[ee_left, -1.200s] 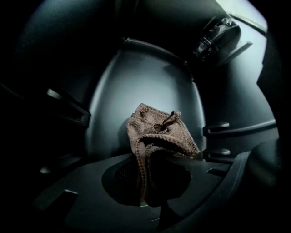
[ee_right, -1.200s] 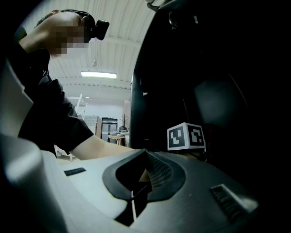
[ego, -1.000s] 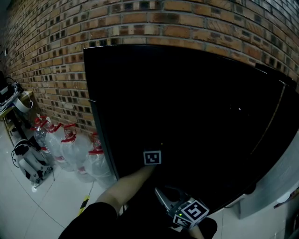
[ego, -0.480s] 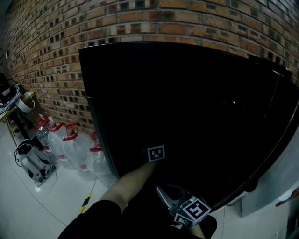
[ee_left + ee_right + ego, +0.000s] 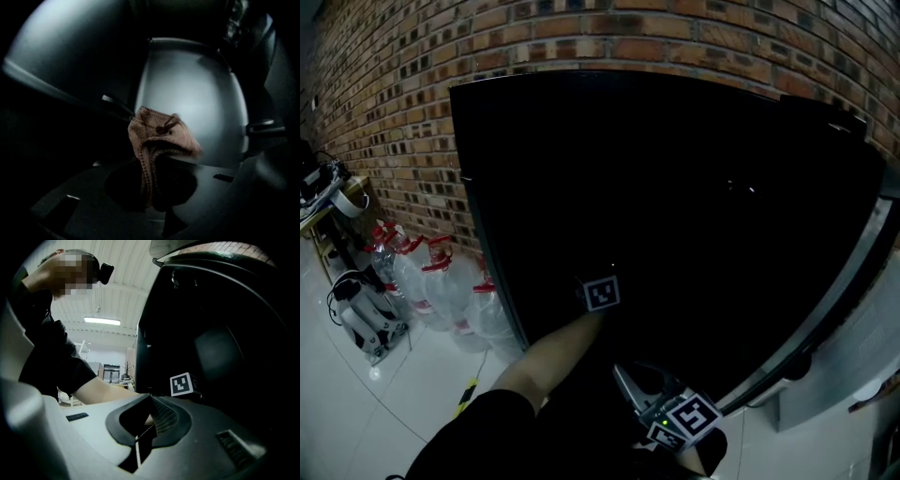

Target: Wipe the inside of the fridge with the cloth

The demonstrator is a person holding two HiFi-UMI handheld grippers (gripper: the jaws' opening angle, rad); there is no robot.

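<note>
In the left gripper view, my left gripper point(image 5: 152, 164) is shut on a brown cloth point(image 5: 161, 138), which bunches above the jaws and hangs down between them. It is inside the dark fridge point(image 5: 675, 187), facing a pale inner wall point(image 5: 197, 84). The head view shows only my forearm point(image 5: 553, 352) and that gripper's marker cube point(image 5: 602, 293) against the black interior. My right gripper point(image 5: 623, 382) waits low in front of the fridge. Its jaws meet at the tips with nothing between them point(image 5: 149, 401).
A brick wall point(image 5: 394, 112) runs behind the fridge. Several large water bottles with red caps point(image 5: 441, 281) and a bag point(image 5: 361, 319) stand on the white tiled floor at the left. The fridge door's pale edge point(image 5: 853, 281) is at the right.
My left arm and its marker cube have shifted slightly up and left in the head view, inside the fridge. The cloth stays gripped. The right gripper has barely moved.
</note>
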